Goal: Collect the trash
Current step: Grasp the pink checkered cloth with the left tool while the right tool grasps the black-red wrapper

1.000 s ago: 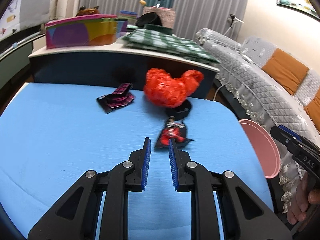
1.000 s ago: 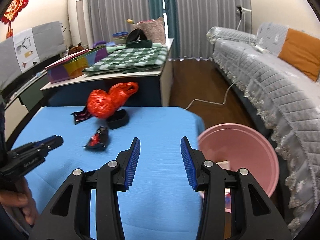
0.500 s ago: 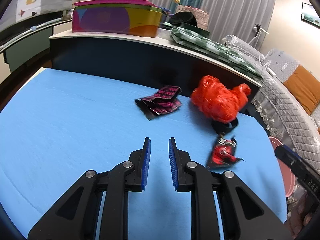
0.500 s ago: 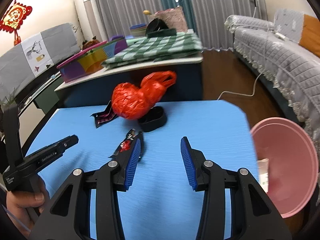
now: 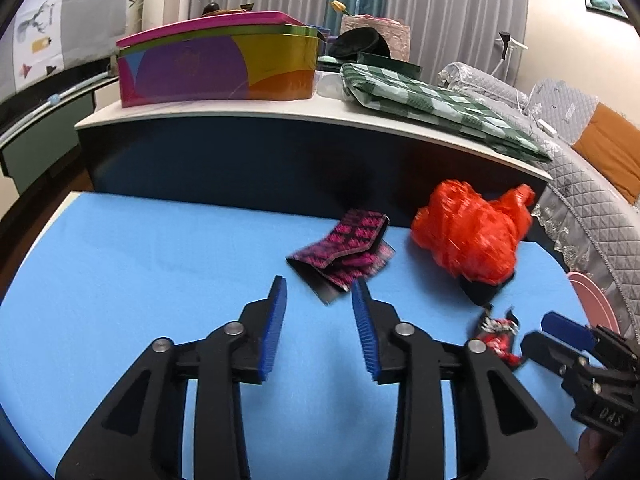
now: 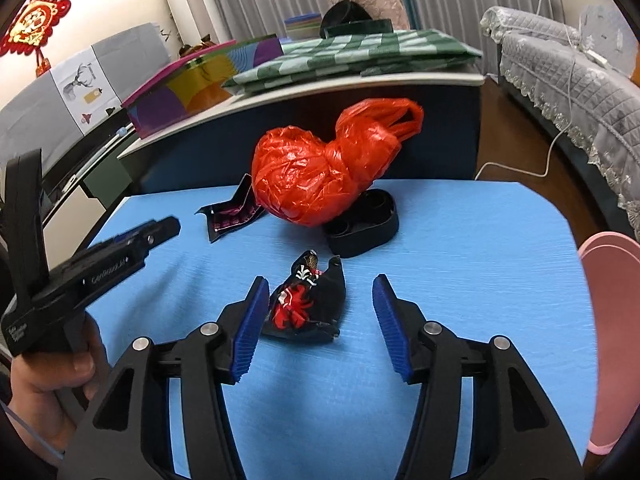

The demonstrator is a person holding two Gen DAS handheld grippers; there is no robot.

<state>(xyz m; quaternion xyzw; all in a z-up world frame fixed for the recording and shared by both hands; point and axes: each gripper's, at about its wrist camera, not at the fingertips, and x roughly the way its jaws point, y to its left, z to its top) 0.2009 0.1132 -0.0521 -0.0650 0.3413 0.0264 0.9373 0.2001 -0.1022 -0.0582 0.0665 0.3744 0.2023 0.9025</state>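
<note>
On the blue table a pink-and-black wrapper [image 5: 344,252] lies just past my left gripper [image 5: 320,292], which is open and empty. A crumpled red plastic bag [image 5: 468,232] rests on a black plastic tray [image 6: 362,226]. A black-and-red wrapper [image 6: 308,304] lies between the open fingers of my right gripper [image 6: 318,292], which is empty. The pink wrapper [image 6: 230,216] and red bag [image 6: 320,172] also show in the right wrist view. The right gripper shows in the left wrist view [image 5: 568,332].
A pink bin [image 6: 612,320] stands off the table's right edge. Behind the table is a dark counter [image 5: 280,152] with a colourful box [image 5: 216,68] and a green checked cloth [image 5: 432,108]. A grey covered sofa [image 5: 580,176] is at the right.
My left gripper opened wider and moved up to the pink wrapper. My right gripper swung left from the bin and came down around the black-and-red wrapper.
</note>
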